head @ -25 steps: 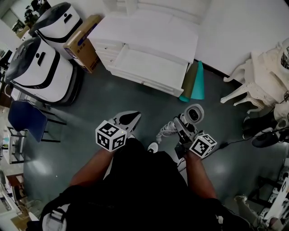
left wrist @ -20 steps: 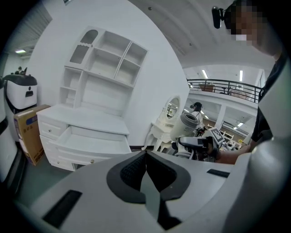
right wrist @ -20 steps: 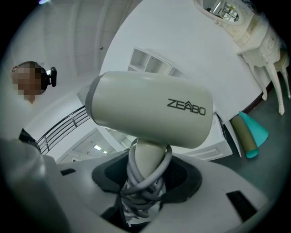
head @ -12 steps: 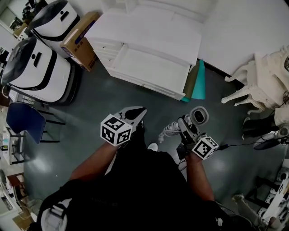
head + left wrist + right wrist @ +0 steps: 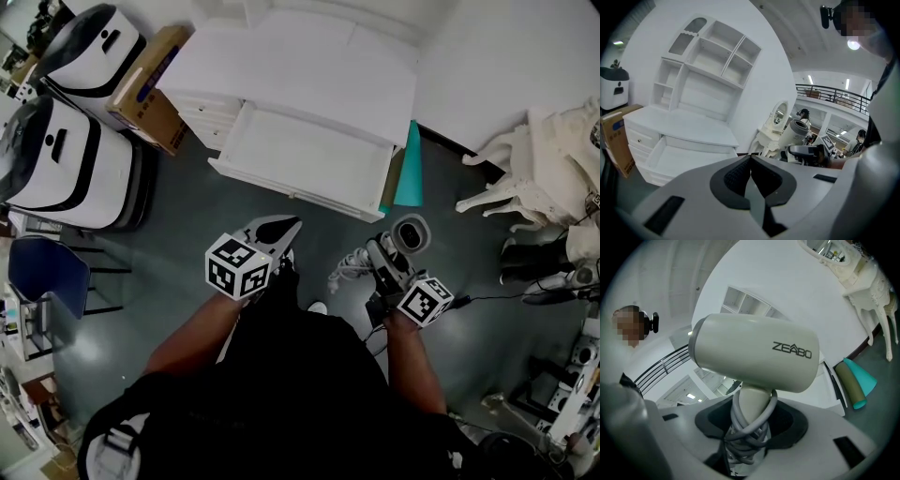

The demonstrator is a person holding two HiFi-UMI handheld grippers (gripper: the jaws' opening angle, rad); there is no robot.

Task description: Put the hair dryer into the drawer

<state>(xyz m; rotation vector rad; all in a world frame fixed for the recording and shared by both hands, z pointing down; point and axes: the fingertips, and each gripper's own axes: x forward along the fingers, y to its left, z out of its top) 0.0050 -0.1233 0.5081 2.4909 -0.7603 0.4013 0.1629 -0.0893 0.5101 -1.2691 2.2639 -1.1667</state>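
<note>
My right gripper (image 5: pixel 387 263) is shut on the handle of a cream hair dryer (image 5: pixel 409 234), its grey cord wound round the handle (image 5: pixel 749 420). The dryer's body (image 5: pixel 754 355) fills the right gripper view, upright above the jaws. A white desk (image 5: pixel 309 66) stands ahead with its wide drawer (image 5: pixel 305 155) pulled open and nothing visible in it; the drawer (image 5: pixel 689 157) also shows in the left gripper view. My left gripper (image 5: pixel 281 228) is shut with nothing in it, its pads (image 5: pixel 740 178) pressed together, hanging short of the drawer front.
Two white-and-black machines (image 5: pixel 66 159) and a cardboard box (image 5: pixel 150 89) stand left of the desk. Rolled teal and olive mats (image 5: pixel 403 173) lean at the drawer's right end. A white ornate chair (image 5: pixel 539 173) is at the right. A blue chair (image 5: pixel 47 277) is far left.
The desk and drawer have drawn closer in the head view. Both grippers have shifted slightly forward toward the drawer, the dryer still held in the right one.
</note>
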